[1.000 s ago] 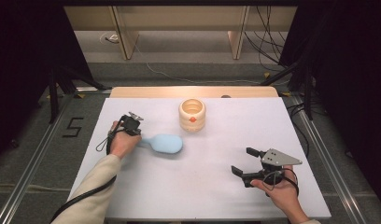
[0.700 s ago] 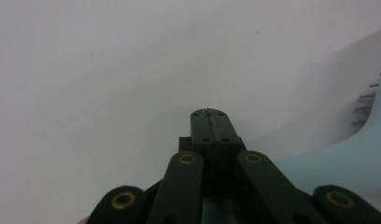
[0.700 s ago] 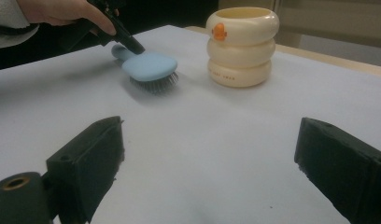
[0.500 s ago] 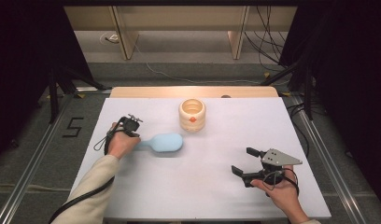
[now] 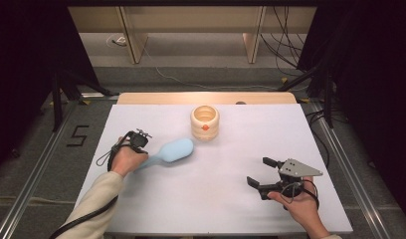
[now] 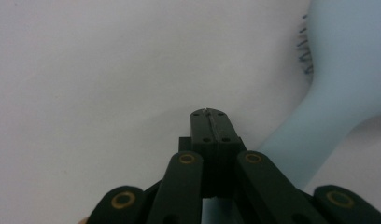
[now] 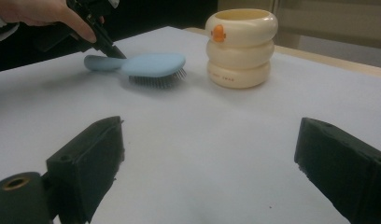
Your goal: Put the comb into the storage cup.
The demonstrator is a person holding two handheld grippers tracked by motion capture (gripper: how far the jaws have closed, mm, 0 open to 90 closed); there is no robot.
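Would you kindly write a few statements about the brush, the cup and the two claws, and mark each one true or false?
1. The left claw has its jaws shut with nothing between them. True.
2. The right claw holds the blue brush. False: its jaws stand open and empty, well apart from the brush.
3. The brush lies bristles down on the white table. True.
4. The brush stands inside the cream cup. False: it lies on the table beside the cup and does not touch it.
5. The cup lies tipped on its side. False: it stands upright with its mouth up.
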